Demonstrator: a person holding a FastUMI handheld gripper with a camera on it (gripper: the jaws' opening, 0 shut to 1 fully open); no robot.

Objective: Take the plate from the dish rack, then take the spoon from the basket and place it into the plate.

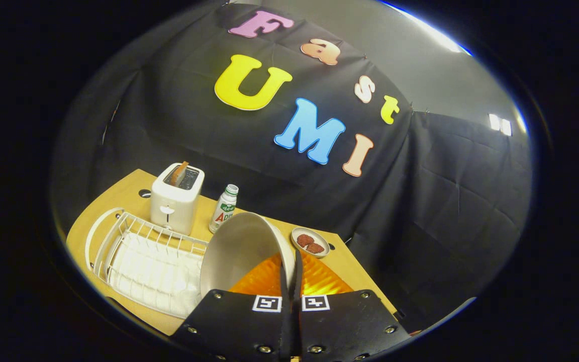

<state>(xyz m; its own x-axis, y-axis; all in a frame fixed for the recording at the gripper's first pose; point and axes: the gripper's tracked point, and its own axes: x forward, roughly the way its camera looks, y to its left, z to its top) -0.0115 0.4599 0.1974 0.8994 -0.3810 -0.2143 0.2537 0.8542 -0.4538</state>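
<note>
The person is on step 1 of the task: the plate is out of the dish rack and is held up in the air, tipped on its side, just above the rack's near end. The gripper is almost closed, and its 2 thin fingers pinch the plate's rim between them. The next move probably calls for laying the plate flat on the desk, gently, so it does not slip. Then the gripper must let go and fetch the spoon. An orange thing sits under the fingers. It may be the basket, but no spoon can be made out.
</note>
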